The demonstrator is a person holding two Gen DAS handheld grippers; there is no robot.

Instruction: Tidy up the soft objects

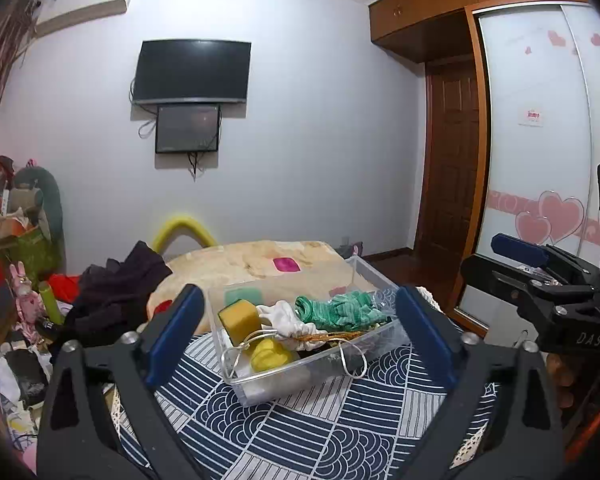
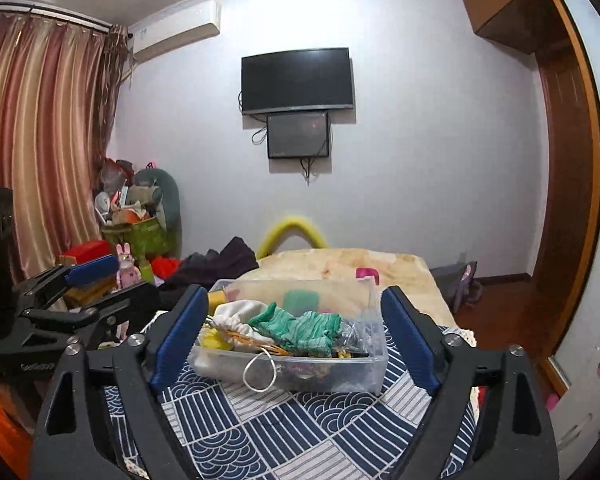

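**A:** What sat closest to the lens?

**B:** My left tool [image 1: 296,332], both blue pads spread wide with nothing between them. It hung just short of the clear bin [image 1: 364,272], above the blue patterned cloth [image 1: 300,432] on the bench.

**A:** And the right one?

**B:** My right tool [image 2: 290,332] was the same: spread wide, empty, facing the bin from the near side. In the left view it [image 1: 540,276] showed off to the bin's right.

**A:** Where were the soft things?

**B:** Inside the bin. I saw a yellow sponge [image 1: 240,318] at its left end, a white drawstring pouch [image 1: 286,318] beside that, and a green striped knit [image 1: 336,310] toward the right. A white cord [image 1: 352,362] looped over the bin's near wall. A pink pad [image 1: 287,265] lay on the bed beyond the bin.
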